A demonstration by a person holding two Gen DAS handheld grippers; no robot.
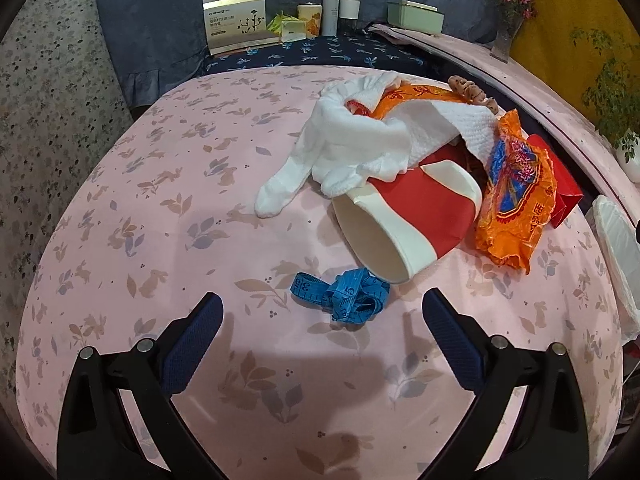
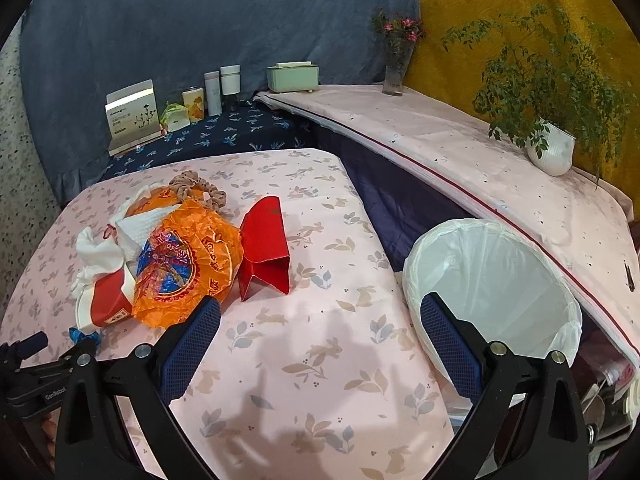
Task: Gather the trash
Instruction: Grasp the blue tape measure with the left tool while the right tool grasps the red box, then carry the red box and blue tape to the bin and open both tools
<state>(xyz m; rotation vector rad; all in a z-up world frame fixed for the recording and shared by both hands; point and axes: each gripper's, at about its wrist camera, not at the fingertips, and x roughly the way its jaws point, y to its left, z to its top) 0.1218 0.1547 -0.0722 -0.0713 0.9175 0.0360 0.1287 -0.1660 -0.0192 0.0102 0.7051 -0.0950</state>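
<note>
Red-and-white paper cup (image 1: 404,216), toppled at centre-right of our left view, mouth toward us, long axis running up-right, nearest our left tongs (image 1: 322,334), released and empty. Right tongs (image 2: 320,334) likewise released, beside white-lined bin (image 2: 492,280).

Cup (image 1: 404,220) on table (image 1: 120,240), wrapper (image 1: 512,200) right, bin (image 2: 492,280) beyond edge
</note>
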